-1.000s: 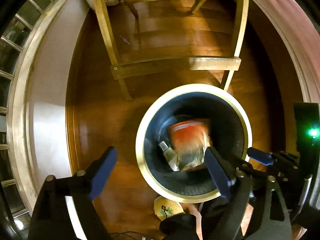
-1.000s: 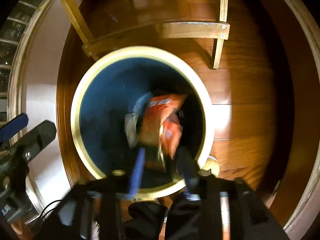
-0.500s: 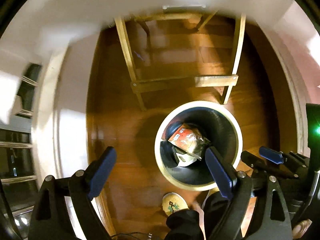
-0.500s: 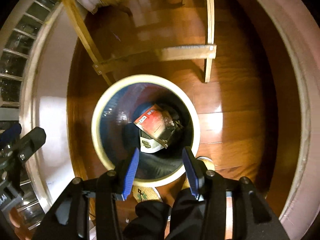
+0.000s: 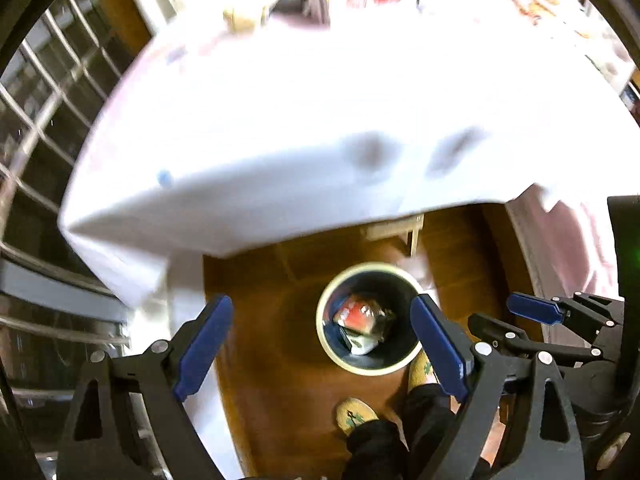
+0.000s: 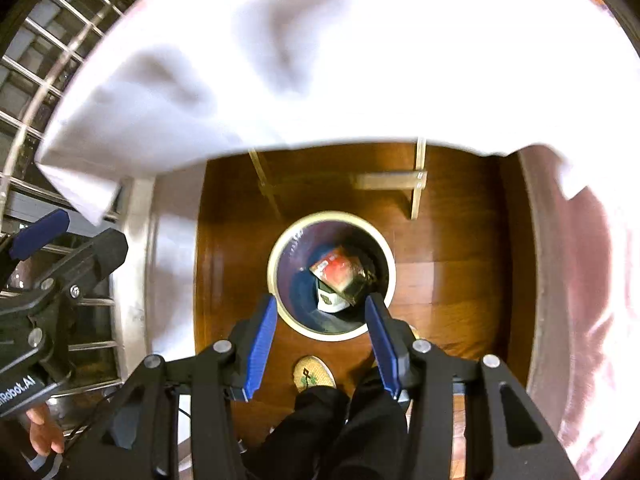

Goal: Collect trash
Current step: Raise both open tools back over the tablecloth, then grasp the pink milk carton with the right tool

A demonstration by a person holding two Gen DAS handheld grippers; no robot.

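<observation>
A round bin with a cream rim [image 5: 362, 370] [image 6: 288, 318] stands on the wood floor far below both grippers. Inside lie a red and silver snack bag [image 5: 356, 314] [image 6: 336, 270] and a white piece of trash [image 6: 330, 300]. My left gripper [image 5: 320, 350] is open and empty, high above the bin. My right gripper [image 6: 322, 346] is open and empty, also high above the bin. The right gripper also shows at the right of the left wrist view [image 5: 532, 320], and the left gripper at the left of the right wrist view [image 6: 64, 244].
A table with a white cloth [image 5: 320, 120] [image 6: 360, 60] fills the upper half of both views; blurred items lie at its far edge. A wooden frame [image 6: 392, 180] stands beyond the bin. The person's slippers [image 5: 354, 416] [image 6: 314, 374] stand beside the bin. Windows [image 5: 36, 120] are at left.
The snack bag left my right gripper and dropped into the bin. Both grippers rose well above the bin, and the white tabletop came into view.
</observation>
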